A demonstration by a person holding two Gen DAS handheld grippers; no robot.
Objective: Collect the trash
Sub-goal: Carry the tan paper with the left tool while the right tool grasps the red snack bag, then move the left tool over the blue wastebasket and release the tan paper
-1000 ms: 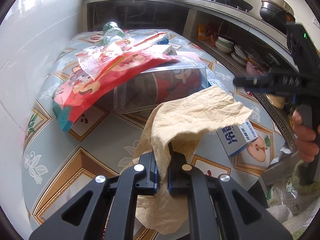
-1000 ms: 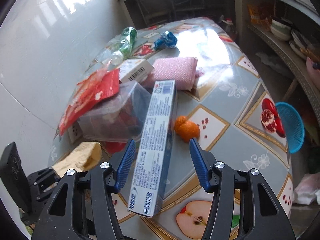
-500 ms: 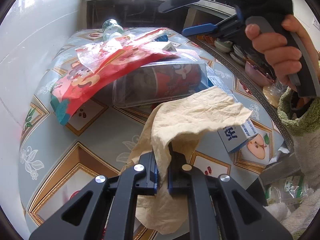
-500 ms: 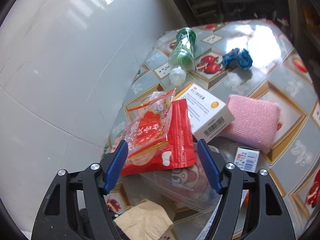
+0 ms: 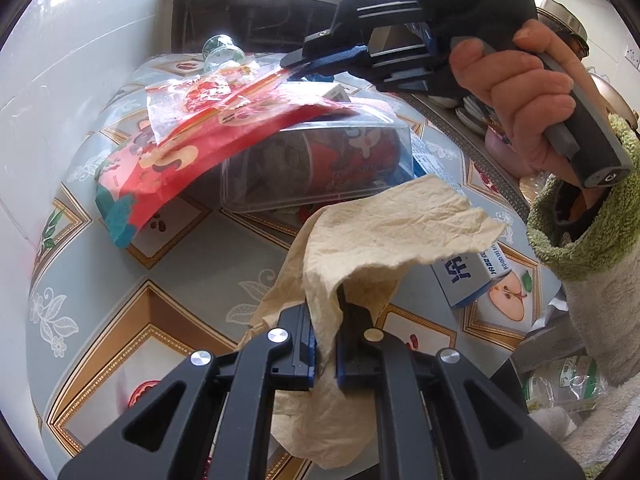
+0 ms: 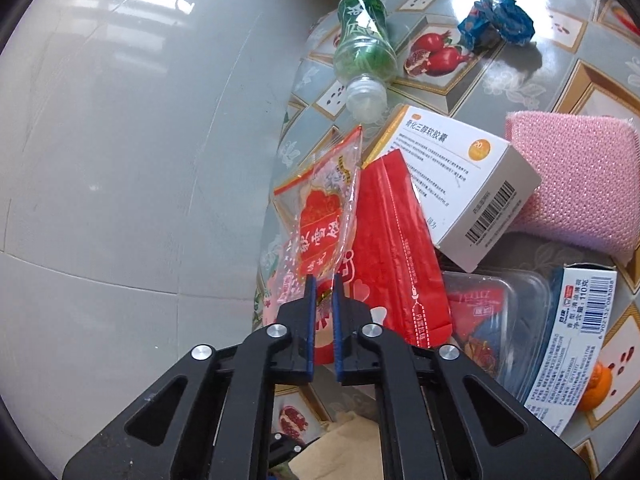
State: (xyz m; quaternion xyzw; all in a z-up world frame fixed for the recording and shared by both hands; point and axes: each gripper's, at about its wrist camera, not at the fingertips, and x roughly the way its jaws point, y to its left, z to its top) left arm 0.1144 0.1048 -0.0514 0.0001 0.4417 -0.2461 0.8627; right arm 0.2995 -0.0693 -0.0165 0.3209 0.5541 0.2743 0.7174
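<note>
The desk (image 6: 592,80) runs right up against a pale glossy wall (image 6: 120,160) on the left of both tools, so there is no room that way; its near edge curves away below the left tool (image 5: 324,344), and to the right of the desk there are shelves of bowls behind the person's hand (image 5: 520,92). Open desk surface shows only near the left tool and, in the right wrist view, far ahead around a crumpled blue wrapper (image 6: 496,20).

The trash lies heaped ahead of both tools. A clear printed bag (image 6: 320,216) lies on a red packet (image 6: 396,252), which rests on a clear plastic box (image 5: 316,164). Beyond them lie a white medicine carton (image 6: 460,184), a pink sponge (image 6: 576,184) and a green bottle (image 6: 362,44) on its side — the bottle just beside the wall. A long toothpaste box (image 6: 572,344) lies to the right of the plastic box, with an orange peel (image 6: 598,384) beside it.

The right tool (image 6: 324,292) has just been closing: its jaws stand nearly together, pinching the near end of the clear printed bag, which sits between the blue pads. The left tool's jaws are clamped on a crumpled tan paper (image 5: 380,236), which billows above and hangs below the fingers — clear of the desk at its upper flap.
</note>
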